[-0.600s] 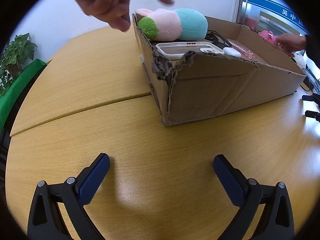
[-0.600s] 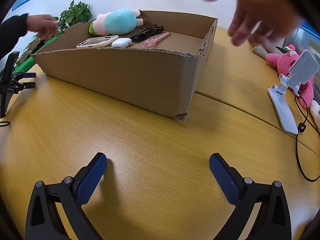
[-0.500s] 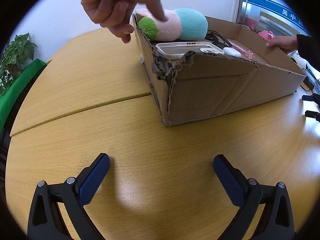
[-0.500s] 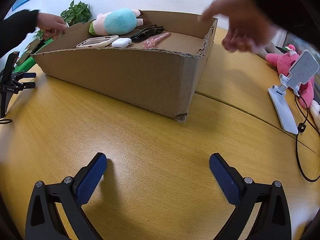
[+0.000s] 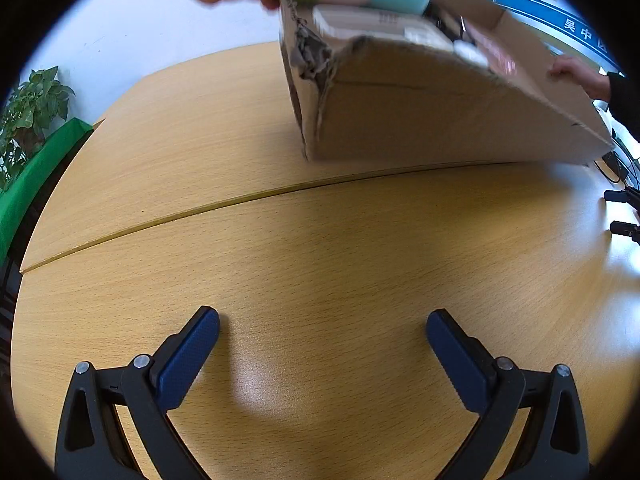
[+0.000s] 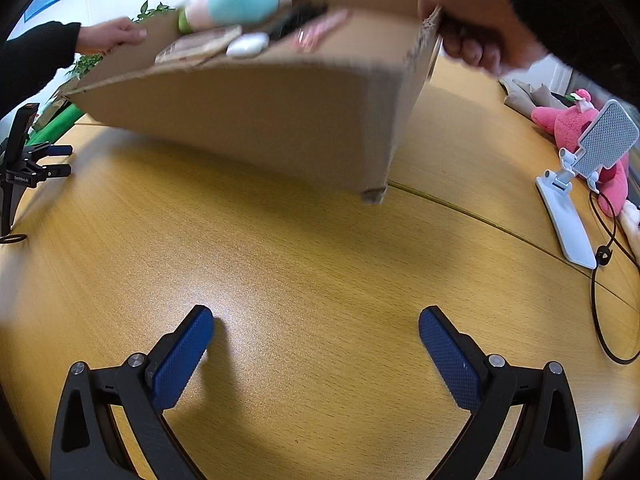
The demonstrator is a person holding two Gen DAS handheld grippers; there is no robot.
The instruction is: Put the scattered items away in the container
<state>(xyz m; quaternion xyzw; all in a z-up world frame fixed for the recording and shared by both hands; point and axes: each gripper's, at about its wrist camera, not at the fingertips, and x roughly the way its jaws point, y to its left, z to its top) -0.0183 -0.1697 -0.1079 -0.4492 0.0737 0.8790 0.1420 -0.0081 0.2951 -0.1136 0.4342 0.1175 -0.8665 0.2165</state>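
Plainly, with both our left claw and right claw spread wide and empty over the table, we judge the tilted cardboard box light but floppy, best gripped at its stiff corners.

The table is wood-grain laminate, smooth with a soft sheen. The box is matt brown corrugated cardboard, torn rough at its corner. The plush toy in it looks fuzzy. The gripper pads are textured blue on matt black plastic arms.
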